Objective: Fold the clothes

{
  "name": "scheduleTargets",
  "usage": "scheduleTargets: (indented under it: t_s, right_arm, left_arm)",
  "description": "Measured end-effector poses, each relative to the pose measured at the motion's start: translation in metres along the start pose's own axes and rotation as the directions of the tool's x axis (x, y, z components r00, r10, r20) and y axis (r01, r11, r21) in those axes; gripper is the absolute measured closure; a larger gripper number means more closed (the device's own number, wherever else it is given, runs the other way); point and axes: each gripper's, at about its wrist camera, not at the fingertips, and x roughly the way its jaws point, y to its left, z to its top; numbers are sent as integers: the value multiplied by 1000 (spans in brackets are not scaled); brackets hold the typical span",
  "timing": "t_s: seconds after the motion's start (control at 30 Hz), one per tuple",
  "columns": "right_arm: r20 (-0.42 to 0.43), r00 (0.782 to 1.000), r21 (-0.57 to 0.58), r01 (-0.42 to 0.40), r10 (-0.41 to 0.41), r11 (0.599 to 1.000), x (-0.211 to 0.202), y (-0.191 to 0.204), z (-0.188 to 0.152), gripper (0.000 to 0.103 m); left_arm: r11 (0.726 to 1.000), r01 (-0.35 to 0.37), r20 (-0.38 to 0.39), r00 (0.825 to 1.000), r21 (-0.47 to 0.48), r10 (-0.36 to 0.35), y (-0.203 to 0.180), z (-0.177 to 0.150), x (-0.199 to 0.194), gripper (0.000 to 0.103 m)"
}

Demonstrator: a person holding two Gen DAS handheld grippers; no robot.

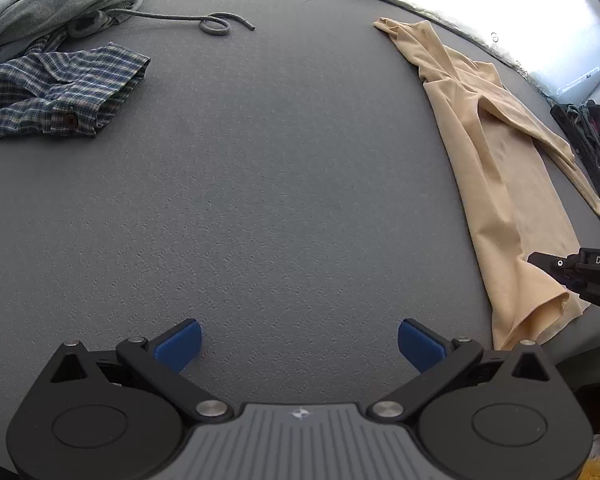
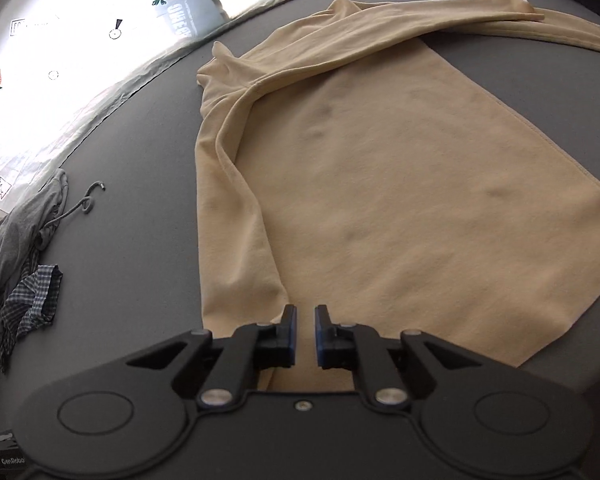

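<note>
Here, surface: grey textured table (image 1: 284, 184), tan shirt (image 2: 400, 184) spread flat.
Writing: "DAS" on right gripper (image 2: 305, 332).
Grippers: left gripper (image 1: 299, 344) wide apart, empty; right nearly together, clamping nothing.

grey textured table (image 1: 260, 200) under glaring daylight, carrot-printed sheet (image 2: 100, 40) behind.
</note>
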Motion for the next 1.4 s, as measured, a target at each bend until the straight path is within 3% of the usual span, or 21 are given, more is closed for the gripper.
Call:
scheduleTargets:
  t_s: [0.13,0.27,0.33,0.57,0.77,0.87,0.93,1.0,1.27,1.4]
  right_arm:
    - [-6,996,98,-88,89,991,-2,-9,-4,75]
    - [10,985,144,-173,174,974,-7,-7,-4,67]
    - [8,985,98,-172,173,980,-10,2,-3,59]
    - [-65,983,3,-174,174,985,-5,26,-7,54]
    - [-83,990,-50,-116,112,992,1,34,-5,46]
    - [-104,992,-66,-83,76,994,5,34,-5,59]
    - [-111,990,-54,-93,86,994,3,29,-7,77]
    - [-119,988,-33,-99,94,995,3,23,-7,84]
    - [-146,982,60,-114,122,992,8,-2,-10,97]
    - [-103,986,11,-127,127,992,-6,-5,-5,100]
  left_arm:
    - [1000,-2,-4,1000,4,2,-2,-2,1,0]
    - [1000,-9,-9,1000,11,9,-6,-2,2,0]
    - [1000,-13,-12,1000,15,13,-7,-2,3,0]
    - [999,-17,-18,1000,34,18,-14,-3,5,0]
    - [999,-25,-24,999,40,26,-21,-7,5,0]
    - [999,-29,-26,999,41,30,-23,-10,5,0]
    - [999,-33,-26,999,40,34,-24,-12,5,0]
    - [999,-36,-25,999,30,37,-22,-13,4,0]
    - [999,-45,-26,999,5,46,-21,-12,7,0]
    - [999,-40,-22,999,1,40,-25,-9,9,0]
